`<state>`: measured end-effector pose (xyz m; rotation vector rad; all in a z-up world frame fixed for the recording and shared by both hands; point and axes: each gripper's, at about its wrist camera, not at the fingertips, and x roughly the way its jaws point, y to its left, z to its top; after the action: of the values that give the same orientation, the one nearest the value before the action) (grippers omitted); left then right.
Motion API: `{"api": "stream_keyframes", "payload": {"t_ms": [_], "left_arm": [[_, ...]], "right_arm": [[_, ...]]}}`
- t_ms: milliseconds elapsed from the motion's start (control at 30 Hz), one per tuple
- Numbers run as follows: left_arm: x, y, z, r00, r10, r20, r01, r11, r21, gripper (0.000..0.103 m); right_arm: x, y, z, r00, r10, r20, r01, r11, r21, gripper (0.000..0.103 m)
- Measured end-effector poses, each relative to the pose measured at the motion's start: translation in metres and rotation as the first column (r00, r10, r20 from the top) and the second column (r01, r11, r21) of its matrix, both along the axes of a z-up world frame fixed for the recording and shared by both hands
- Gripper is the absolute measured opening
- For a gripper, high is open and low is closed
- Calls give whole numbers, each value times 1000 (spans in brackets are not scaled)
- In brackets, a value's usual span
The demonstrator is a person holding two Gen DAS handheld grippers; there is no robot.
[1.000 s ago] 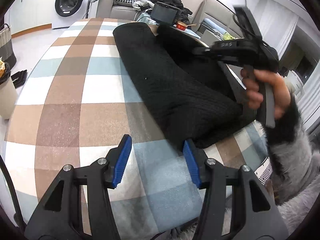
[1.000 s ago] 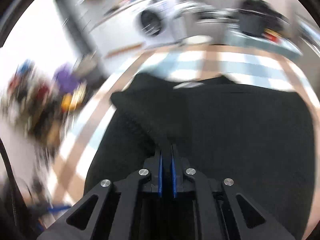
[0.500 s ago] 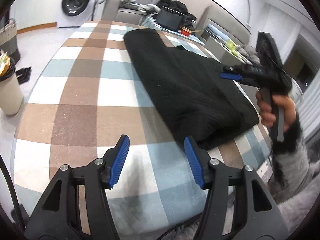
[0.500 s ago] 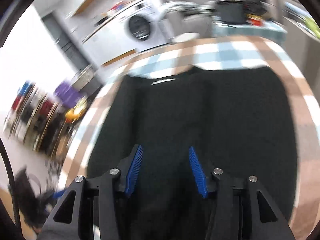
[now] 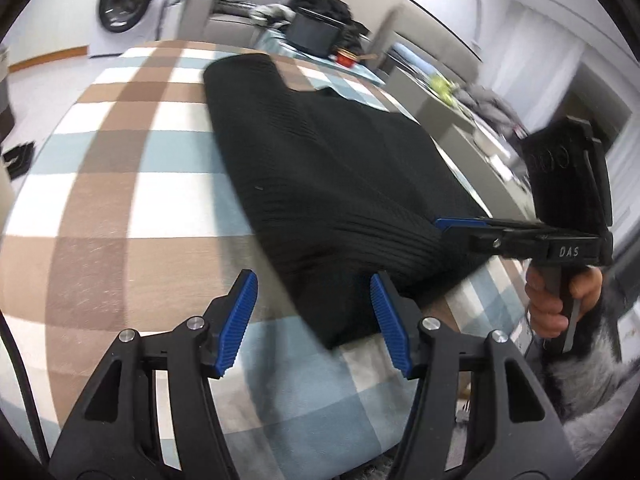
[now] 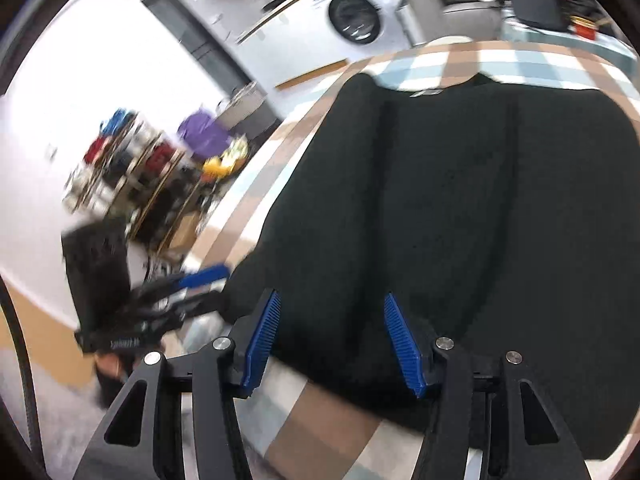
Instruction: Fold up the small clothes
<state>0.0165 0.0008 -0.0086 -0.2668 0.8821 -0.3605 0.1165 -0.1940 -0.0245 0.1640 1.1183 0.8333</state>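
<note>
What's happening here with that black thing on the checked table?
A person is folding a black knitted garment on a checked tablecloth, holding a pair of tongs in each hand. The right tongs have just been opening, with nothing pinched between them. The left tongs also stand open, empty, near the garment's closest corner. The garment lies partly folded, gripped by neither.

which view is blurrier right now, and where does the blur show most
Right wrist view is blurrier: the shelves of clutter and the left gripper smear into streaks, though the black garment stays readable. Left wrist view is sharper, with mild smear on the checked tablecloth and strong fisheye bending at the edges.
</note>
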Motion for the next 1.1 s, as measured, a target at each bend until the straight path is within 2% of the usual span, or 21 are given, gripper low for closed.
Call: {"api": "stream_keyframes", "payload": {"t_ms": [67, 133, 167, 200, 267, 367, 500, 533, 600, 700, 733, 767, 900, 933, 967, 1000, 1033, 1100], "left_arm": [[-4, -8, 1, 999, -32, 13, 31, 999, 25, 56], [-9, -14, 3, 998, -55, 41, 53, 997, 47, 56], [-11, -17, 4, 997, -65, 49, 62, 996, 58, 52], [-12, -19, 4, 996, -70, 60, 66, 996, 67, 48], [-11, -23, 2, 994, -81, 68, 76, 995, 71, 28], [-9, -25, -2, 995, -77, 69, 72, 994, 80, 15], [-11, -15, -5, 996, -69, 49, 66, 996, 64, 11], [-14, -12, -7, 997, -65, 42, 62, 996, 57, 10], [-17, -7, -10, 998, -58, 31, 56, 997, 53, 10], [-22, -3, -14, 999, -49, 14, 48, 998, 44, 10], [-23, -1, -15, 999, -48, 8, 48, 998, 35, 10], [-24, 1, -16, 999, -47, 0, 47, 999, 27, 11], [-27, 7, -13, 999, -34, 0, 34, 999, 14, 13], [-27, 9, -12, 1000, -27, 2, 27, 999, 17, 18], [-26, 10, -12, 1000, -22, 1, 22, 1000, 16, 23], [-25, 12, -12, 1000, -15, 1, 15, 1000, 15, 25], [-24, 14, -13, 1000, -7, -1, 7, 1000, 15, 28], [-22, 17, -13, 1000, 4, -6, -4, 1000, 7, 31]], "right_arm": [[-6, -4, -1, 1000, -12, 6, 12, 1000, -18, 57], [-11, -18, 0, 998, -68, -5, 68, 998, -2, 57], [-14, -26, 1, 995, -102, -11, 102, 995, 5, 57], [-13, -34, 0, 989, -146, -19, 146, 989, 2, 57], [-10, -47, -7, 978, -206, -42, 206, 978, 6, 57], [-4, -51, -23, 962, -253, -102, 257, 966, 25, 55], [6, -40, -27, 961, -266, -78, 270, 961, 53, 45], [10, -36, -28, 958, -275, -79, 279, 959, 49, 37], [17, -29, -33, 954, -281, -103, 287, 957, 48, 35], [26, -25, -33, 957, -280, -79, 284, 958, 38, 22], [27, -21, -32, 958, -279, -69, 282, 959, 38, 12], [29, -20, -30, 958, -277, -68, 281, 959, 45, 10], [28, -10, -16, 972, -235, -24, 236, 970, 63, 10], [30, -9, -16, 973, -227, -40, 230, 971, 64, 18], [33, -11, -19, 971, -229, -65, 233, 969, 76, 38], [35, -14, -22, 968, -238, -84, 244, 967, 75, 47], [36, -17, -25, 964, -251, -94, 257, 964, 63, 50], [36, -23, -26, 960, -263, -99, 269, 962, 53, 50]]}}
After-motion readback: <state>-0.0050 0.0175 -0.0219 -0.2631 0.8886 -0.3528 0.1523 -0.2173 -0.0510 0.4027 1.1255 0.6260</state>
